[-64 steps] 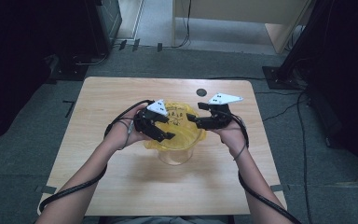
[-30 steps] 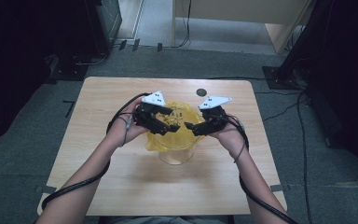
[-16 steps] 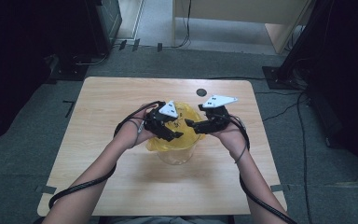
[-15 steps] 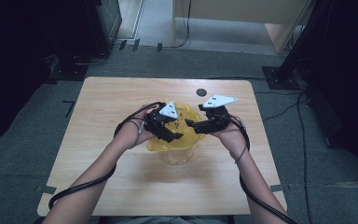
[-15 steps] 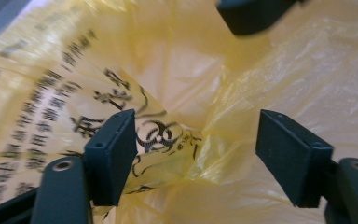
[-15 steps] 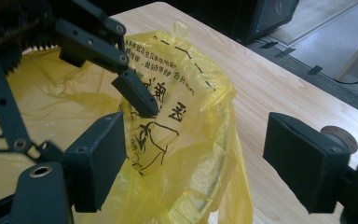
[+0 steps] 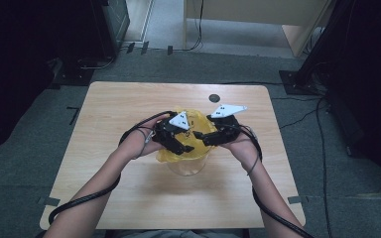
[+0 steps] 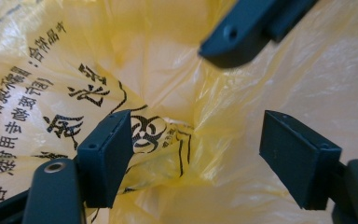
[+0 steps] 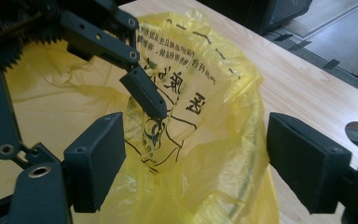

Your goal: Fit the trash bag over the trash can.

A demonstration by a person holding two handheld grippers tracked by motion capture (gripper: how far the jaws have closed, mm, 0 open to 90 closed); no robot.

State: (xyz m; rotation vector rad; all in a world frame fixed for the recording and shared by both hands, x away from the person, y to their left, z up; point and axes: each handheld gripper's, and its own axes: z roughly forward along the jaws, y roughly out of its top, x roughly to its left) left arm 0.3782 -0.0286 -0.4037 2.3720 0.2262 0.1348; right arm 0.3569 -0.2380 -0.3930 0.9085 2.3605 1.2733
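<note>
Now mid-frame | yellow bag (image 7: 187, 148) draped in clear container (image 7: 188, 167), not fully lined | left gripper (image 8: 196, 154) wide inside | right gripper (image 9: 196, 163) wide, straddling rim, unclamped

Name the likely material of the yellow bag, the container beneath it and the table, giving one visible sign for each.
Yellow bag: thin plastic film, glossy; it crinkles, light passes through, black print on it.
Container: probably clear plastic or glass; the table shows through it, too small to settle.
Table: wood or wood-look laminate, matt; pale grain lines run along it.
</note>
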